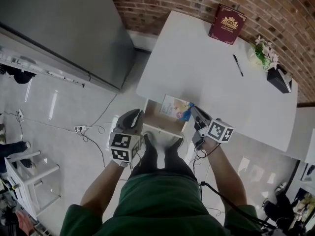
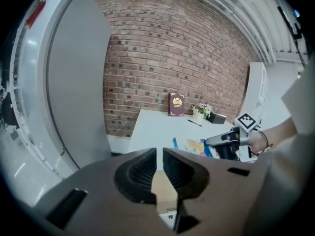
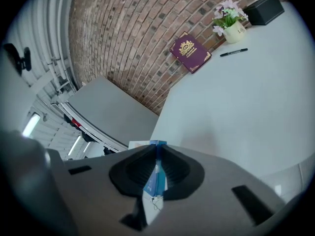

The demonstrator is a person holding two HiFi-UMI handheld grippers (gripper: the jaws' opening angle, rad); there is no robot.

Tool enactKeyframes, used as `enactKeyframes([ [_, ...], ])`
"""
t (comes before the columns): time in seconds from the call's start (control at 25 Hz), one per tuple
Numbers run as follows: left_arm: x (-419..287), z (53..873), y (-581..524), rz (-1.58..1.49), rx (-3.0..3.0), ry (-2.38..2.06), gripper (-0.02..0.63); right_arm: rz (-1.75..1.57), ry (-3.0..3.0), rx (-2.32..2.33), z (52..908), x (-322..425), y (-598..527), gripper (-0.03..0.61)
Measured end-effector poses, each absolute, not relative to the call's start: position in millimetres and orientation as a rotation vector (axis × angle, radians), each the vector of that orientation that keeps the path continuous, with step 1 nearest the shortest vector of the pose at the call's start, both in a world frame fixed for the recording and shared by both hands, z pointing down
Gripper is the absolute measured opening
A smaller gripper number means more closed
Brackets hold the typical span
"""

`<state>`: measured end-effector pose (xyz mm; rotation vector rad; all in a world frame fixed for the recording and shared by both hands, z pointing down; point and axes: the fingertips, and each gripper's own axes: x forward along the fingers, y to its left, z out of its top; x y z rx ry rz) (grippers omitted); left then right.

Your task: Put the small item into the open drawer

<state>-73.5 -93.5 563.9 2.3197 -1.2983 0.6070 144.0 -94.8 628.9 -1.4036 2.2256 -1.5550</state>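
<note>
A small flat colourful packet [image 1: 176,107] with a blue edge hangs over the far end of the open wooden drawer [image 1: 156,120], which sticks out from the white table's [image 1: 211,87] near edge. My right gripper [image 1: 193,110] is shut on the packet's right side. In the right gripper view the packet [image 3: 156,173] stands edge-on between the pads. My left gripper [image 1: 134,118] sits at the drawer's left front corner. Its jaws are together but for a thin slit, with nothing in them. In the left gripper view [image 2: 159,167] I see the packet [image 2: 196,145] and the right gripper [image 2: 222,140].
At the table's far side lie a maroon book [image 1: 227,23], a black pen [image 1: 238,65], a small flower pot [image 1: 264,53] and a black box [image 1: 279,79]. A grey cabinet [image 1: 64,28] stands to the left. Cables and a power strip [image 1: 80,128] lie on the floor.
</note>
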Motion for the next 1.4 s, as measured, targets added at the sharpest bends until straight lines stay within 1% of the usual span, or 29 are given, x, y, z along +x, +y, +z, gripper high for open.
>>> enactKeyframes([
  [0.28, -79.6, 599.1, -81.6, 0.661, 2.281, -1.241, 0.037, -1.519, 2.256, -1.517, 662.2, 130.8, -69.6, 0.038],
  [0.64, -84.9, 633.6, -79.3, 0.690, 2.255, -1.179, 0.037, -1.533, 2.299, -1.528, 709.4, 97.1, -53.0, 0.038],
  [0.96, -86.6, 661.1, -67.7, 0.787, 2.249, -1.070, 0.037, -1.616, 2.207, -1.674, 784.0, 93.1, -44.0, 0.038],
  [1.4, -109.2, 696.7, -61.8, 0.885, 2.228, -1.019, 0.037, -1.569, 2.434, -1.868, 863.1, 83.2, -67.2, 0.040],
])
